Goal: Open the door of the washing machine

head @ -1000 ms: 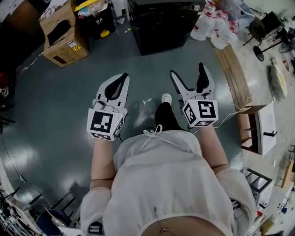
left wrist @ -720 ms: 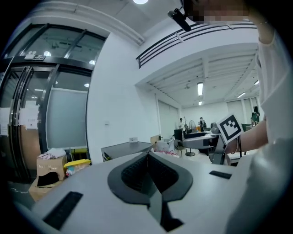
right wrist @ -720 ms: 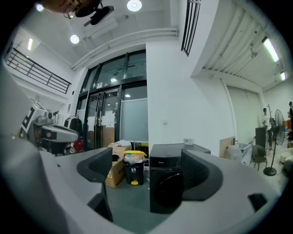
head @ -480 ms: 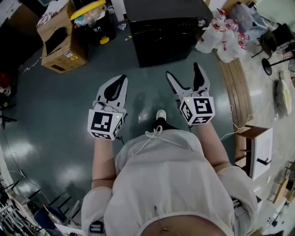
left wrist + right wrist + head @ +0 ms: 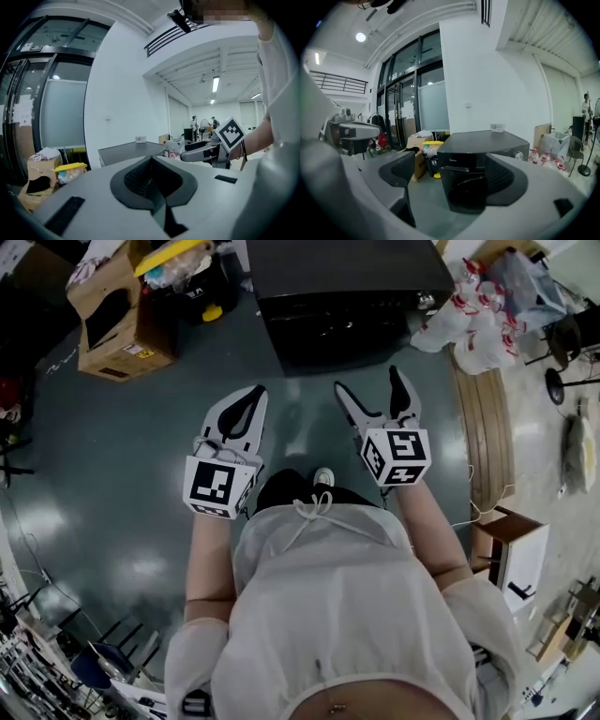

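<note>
**Both grippers empty, held short of the washing machine; door shut**

Left gripper (image 5: 150, 161): the jaws are pressed together with nothing between them. In the head view it (image 5: 251, 395) hovers over bare dark floor (image 5: 122, 446), tips pointing towards the machine.

Right gripper (image 5: 452, 183): the jaws are spread wide and hold nothing. Its own view frames the washing machine (image 5: 473, 159) in the gap between them, but the machine stands apart from both jaws with no contact. In the head view this gripper (image 5: 368, 381) sits just short of the machine's front face.

Washing machine (image 5: 347, 296): black cabinet at top centre of the head view, directly ahead of the person. The round dark door (image 5: 471, 192) on the front lies flush with the cabinet, closed.

Surroundings: an open cardboard box (image 5: 117, 320) stands left of the machine, with a yellow-lidded bin (image 5: 173, 254) beside it. White plastic bags (image 5: 469, 320) lie to the machine's right. The right gripper's marker cube (image 5: 230, 133) shows in the left gripper view.
</note>
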